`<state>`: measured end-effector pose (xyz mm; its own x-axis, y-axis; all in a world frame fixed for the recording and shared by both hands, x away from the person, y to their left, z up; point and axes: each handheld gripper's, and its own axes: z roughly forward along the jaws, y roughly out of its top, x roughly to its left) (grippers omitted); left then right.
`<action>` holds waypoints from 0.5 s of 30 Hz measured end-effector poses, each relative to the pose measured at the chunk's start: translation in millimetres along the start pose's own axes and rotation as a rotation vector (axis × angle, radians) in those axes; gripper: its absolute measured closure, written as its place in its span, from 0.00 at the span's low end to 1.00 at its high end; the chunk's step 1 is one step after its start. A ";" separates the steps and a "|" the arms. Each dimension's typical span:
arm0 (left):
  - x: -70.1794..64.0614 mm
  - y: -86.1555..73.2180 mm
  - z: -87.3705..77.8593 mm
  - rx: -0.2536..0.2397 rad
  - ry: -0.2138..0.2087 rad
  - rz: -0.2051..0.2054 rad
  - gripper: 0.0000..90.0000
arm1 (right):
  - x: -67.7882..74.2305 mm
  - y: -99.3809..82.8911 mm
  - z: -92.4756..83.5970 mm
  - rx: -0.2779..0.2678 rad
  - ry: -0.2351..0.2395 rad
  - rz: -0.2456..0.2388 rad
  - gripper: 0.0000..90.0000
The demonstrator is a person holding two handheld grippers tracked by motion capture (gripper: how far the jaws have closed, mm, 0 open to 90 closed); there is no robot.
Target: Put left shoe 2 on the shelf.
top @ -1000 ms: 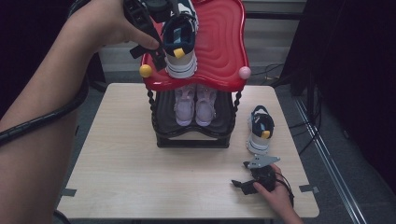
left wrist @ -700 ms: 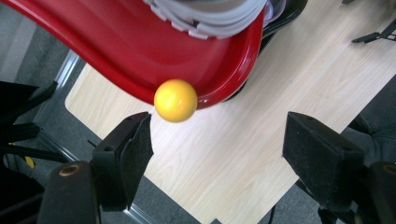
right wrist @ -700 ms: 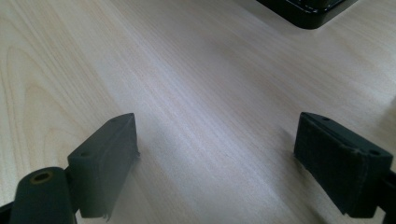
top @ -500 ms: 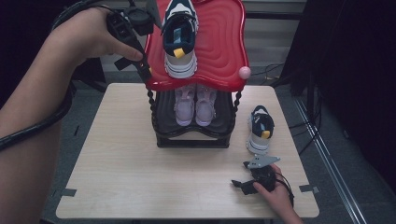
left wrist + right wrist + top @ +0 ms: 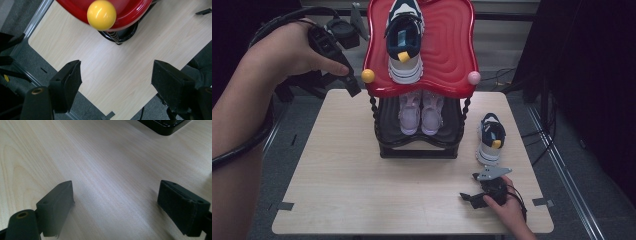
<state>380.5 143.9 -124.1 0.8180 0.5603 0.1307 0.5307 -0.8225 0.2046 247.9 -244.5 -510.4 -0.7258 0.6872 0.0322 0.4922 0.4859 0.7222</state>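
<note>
A: The left gripper point(image 5: 343, 75) has drawn back from the navy-and-white shoe point(image 5: 404, 40) to just left of the rack's yellow knob point(image 5: 368, 76), jaws apart and empty.

B: And the shoe?

A: On the red top tray point(image 5: 452, 45) of the rack, with a yellow tag. The right gripper point(image 5: 477, 196) rests on the table point(image 5: 342, 165) in front of the rack, jaws wide, apparently empty.

On the bench point(image 5: 342, 200) stands 1 shoe rack point(image 5: 419, 145) with 2 tiers, red above black. There are 4 shoes: 2 navy-and-white sneakers, 1 on the red tier point(image 5: 404, 40) and 1 on the bench point(image 5: 490, 137), and 2 pink sneakers point(image 5: 420, 111) below. The rack has 2 visible corner balls: 1 yellow point(image 5: 368, 76), 1 pink point(image 5: 474, 77). There are 2 tongs point(image 5: 343, 70) point(image 5: 468, 197).
</note>
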 end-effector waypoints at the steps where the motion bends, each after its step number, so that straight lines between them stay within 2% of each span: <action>1: -0.1 -1.8 1.2 0.003 0.001 0.000 0.26 | 0.0 0.0 0.0 0.000 0.000 0.000 0.15; 15: 3.8 -27.1 21.3 0.040 -0.013 -0.029 0.26 | 0.0 0.0 0.0 0.000 0.000 0.000 0.15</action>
<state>374.0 166.2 -149.8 0.8049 0.5826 0.1125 0.5623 -0.8095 0.1690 247.9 -244.5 -510.4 -0.7259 0.6871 0.0321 0.4921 0.4862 0.7221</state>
